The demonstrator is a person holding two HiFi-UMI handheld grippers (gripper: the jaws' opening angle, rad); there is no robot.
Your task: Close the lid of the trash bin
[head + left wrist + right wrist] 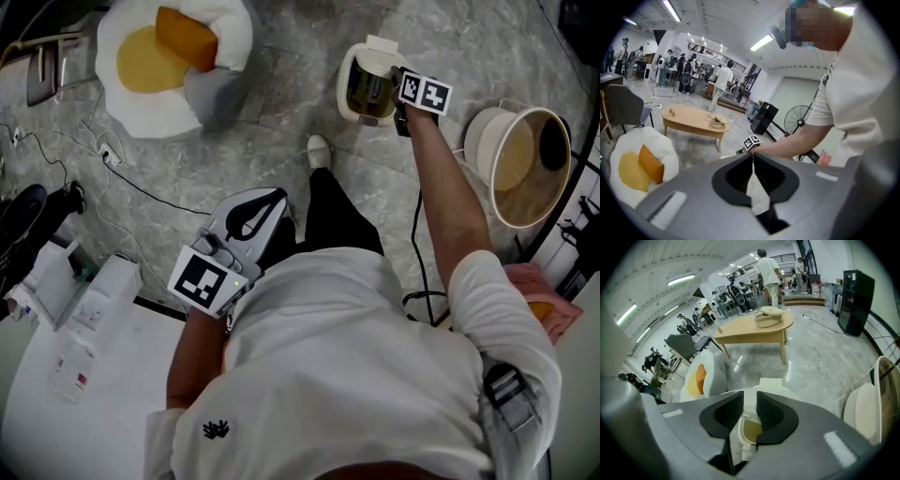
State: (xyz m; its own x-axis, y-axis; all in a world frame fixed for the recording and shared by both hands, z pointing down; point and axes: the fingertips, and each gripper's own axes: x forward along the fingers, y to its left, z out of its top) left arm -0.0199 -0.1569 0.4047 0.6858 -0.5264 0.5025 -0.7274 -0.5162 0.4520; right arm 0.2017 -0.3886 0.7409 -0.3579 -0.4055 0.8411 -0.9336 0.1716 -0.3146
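Note:
A small cream trash bin [349, 94] stands on the marble floor ahead, its dark olive inside showing. Its cream lid [378, 49] stands raised at the far side. My right gripper [401, 98] reaches out to the bin's right top edge, mostly hidden under its marker cube. In the right gripper view the jaws [750, 394] stand a narrow gap apart with the lid's cream edge [749, 405] filling that gap. The bin's opening [751, 430] shows just below. My left gripper [277, 195] hangs by the person's leg with nothing in it, tips touching [753, 157].
A white beanbag with an orange cushion [173, 56] lies at the far left. A large round basket [525, 164] stands at the right. Cables [141, 183] run over the floor. A white table [56, 394] is at the lower left. A wooden table [757, 329] stands beyond.

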